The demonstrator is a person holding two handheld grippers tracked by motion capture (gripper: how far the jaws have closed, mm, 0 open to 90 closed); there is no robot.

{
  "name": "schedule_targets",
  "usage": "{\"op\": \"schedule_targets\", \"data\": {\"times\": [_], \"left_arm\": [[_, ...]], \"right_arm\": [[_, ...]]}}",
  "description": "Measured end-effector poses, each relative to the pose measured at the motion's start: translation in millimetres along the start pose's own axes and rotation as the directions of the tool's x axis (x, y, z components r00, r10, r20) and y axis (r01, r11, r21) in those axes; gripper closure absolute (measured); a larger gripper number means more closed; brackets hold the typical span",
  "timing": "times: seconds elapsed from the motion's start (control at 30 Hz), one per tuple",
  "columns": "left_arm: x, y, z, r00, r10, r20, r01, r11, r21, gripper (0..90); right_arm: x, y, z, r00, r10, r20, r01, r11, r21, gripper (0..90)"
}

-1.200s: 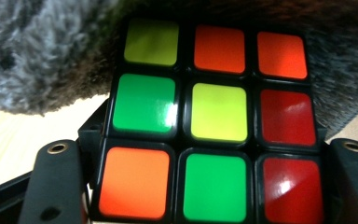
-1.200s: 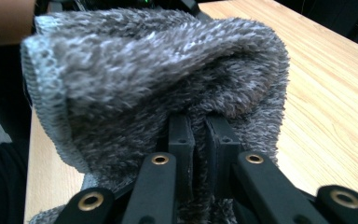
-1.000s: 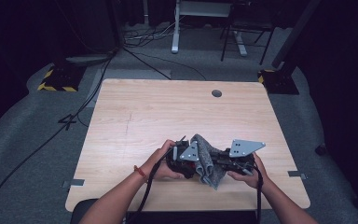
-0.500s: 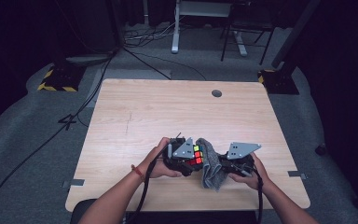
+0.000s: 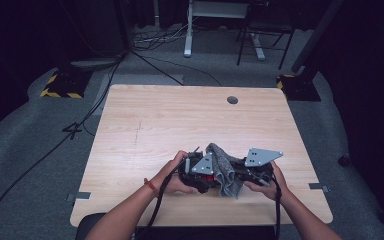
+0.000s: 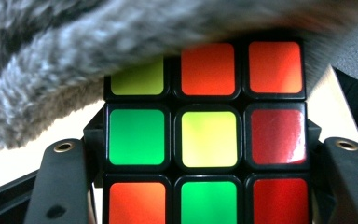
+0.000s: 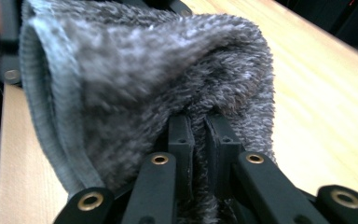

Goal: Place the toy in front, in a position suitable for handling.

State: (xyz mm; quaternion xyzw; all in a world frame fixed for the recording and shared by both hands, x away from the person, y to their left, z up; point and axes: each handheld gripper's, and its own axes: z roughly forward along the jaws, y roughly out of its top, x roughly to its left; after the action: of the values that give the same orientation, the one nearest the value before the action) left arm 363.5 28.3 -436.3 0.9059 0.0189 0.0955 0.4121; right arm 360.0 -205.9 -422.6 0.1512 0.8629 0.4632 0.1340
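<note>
1. In the right gripper view we see the right gripper (image 7: 196,140) with its two black jaws pressed nearly together on a fold of the fluffy grey terry cloth (image 7: 135,79); the pile bulges out on both sides of the pinch.
2. In the left gripper view we see the left gripper (image 6: 205,154) with its jaws standing at either flank of the black-framed puzzle cube with coloured stickers (image 6: 209,139), clamped against its sides and holding it.
3. The cube face towards that camera shows a yellow centre, green to its left, red to its right, orange and red above, and orange, green and red below.
4. The grey cloth droops over the cube's upper edge and hides part of its top row.
5. From the high view we find both grippers close together near the front edge of the pale wooden table (image 5: 180,120), the cloth bunched between them, a sliver of red cube beneath it.
6. We see the person's left hand (image 5: 172,175) and right hand (image 5: 265,185) gripping the tools, with black cables trailing back off the table.
</note>
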Motion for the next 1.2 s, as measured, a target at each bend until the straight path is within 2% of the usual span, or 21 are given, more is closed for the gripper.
{"op": "schedule_targets", "data": {"times": [0.07,0.1,0.17,0.27,0.33,0.4,0.47,0.53,0.57,0.63,0.7,0.77,0.83,0.9,1.07,1.13,1.2], "left_arm": [[0.3,0.7,-3.2,1.0,0.004,0.003,-0.004,0.9999,-0.011,33.7],[0.3,1.4,-5.8,0.9999,0.011,-0.011,-0.011,0.9999,-0.012,33.7],[2.2,1.7,-11.1,0.9998,-0.004,-0.021,0.003,0.9993,-0.037,33.8],[4.7,0.9,-15.1,0.9993,-0.002,-0.038,0.001,0.9994,-0.035,33.8],[6.3,-1.0,-15.9,0.9994,-0.009,-0.033,0.008,0.9992,-0.038,33.8],[7.2,-2.9,-12.5,0.998,-0.004,-0.064,0.004,1.0,0.002,33.8],[7.2,-4.0,-7.5,0.9986,-0.009,-0.051,0.01,0.9998,0.014,33.8],[4.9,-3.5,-2.4,0.9988,0.008,-0.048,-0.006,0.9994,0.035,33.8],[4.3,-4.2,-1.0,0.9993,-0.002,-0.038,0.003,0.9993,0.037,33.7],[4.0,-4.8,1.0,0.9996,-0.018,-0.021,0.019,0.999,0.041,33.7],[2.7,-4.0,3.5,0.9997,-0.017,-0.018,0.018,0.9986,0.049,33.7],[4.2,-4.3,3.2,0.9996,-0.028,0.003,0.028,0.9991,0.031,33.7],[4.6,-3.7,1.4,0.9997,-0.017,-0.018,0.017,0.9996,0.023,33.7],[4.8,-3.8,-0.5,0.9996,-0.02,-0.018,0.02,0.9998,0.007,33.7],[4.0,-1.1,-6.0,0.9995,-0.014,-0.029,0.013,0.9997,-0.02,33.7],[3.6,0.4,-6.0,0.9992,-0.009,-0.039,0.008,0.9998,-0.021,33.7],[2.0,1.6,-2.4,0.9983,0.005,-0.058,-0.004,0.9999,0.012,33.6]], "right_arm": [[-0.6,-2.3,1.3,1.0,-0.003,0.007,0.003,0.999,0.032,82.6],[-0.3,-4.7,1.8,1.0,0.001,0.001,-0.001,0.999,0.049,82.5],[2.1,-8.2,1.2,0.9998,-0.005,-0.022,0.007,0.997,0.079,82.6],[7.5,-8.0,0.7,0.9988,-0.015,-0.047,0.018,0.997,0.073,82.6],[10.9,-4.5,-0.7,0.9984,-0.04,-0.041,0.042,0.997,0.059,82.6],[10.8,-2.2,-3.3,0.9983,-0.035,-0.047,0.036,0.999,0.03,82.5],[13.0,1.2,-5.6,0.9971,-0.037,-0.067,0.037,0.999,-0.006,82.5],[17.5,5.9,-4.7,0.9961,-0.068,-0.056,0.067,0.998,-0.005,82.4],[17.9,6.9,-4.0,0.9959,-0.074,-0.051,0.074,0.997,-0.009,82.4],[15.2,6.4,-3.6,0.9963,-0.061,-0.062,0.059,0.998,-0.033,82.4],[12.3,6.4,-2.9,0.9968,-0.041,-0.068,0.037,0.998,-0.059,82.4],[11.5,8.2,-3.4,0.9961,-0.043,-0.077,0.037,0.996,-0.076,82.3],[7.2,7.9,-3.7,0.9946,-0.018,-0.102,0.009,0.996,-0.089,82.2],[1.5,4.7,-1.4,0.9954,-0.002,-0.096,-0.004,0.998,-0.066,82.2],[-7.5,-8.2,4.3,0.9995,0.006,-0.032,-0.004,0.999,0.039,82.2],[-9.9,-12.0,5.2,0.9994,0.017,-0.031,-0.016,0.999,0.041,82.2],[-8.8,-12.4,3.8,0.9993,0.009,-0.035,-0.008,1.0,0.013,82.2]]}}
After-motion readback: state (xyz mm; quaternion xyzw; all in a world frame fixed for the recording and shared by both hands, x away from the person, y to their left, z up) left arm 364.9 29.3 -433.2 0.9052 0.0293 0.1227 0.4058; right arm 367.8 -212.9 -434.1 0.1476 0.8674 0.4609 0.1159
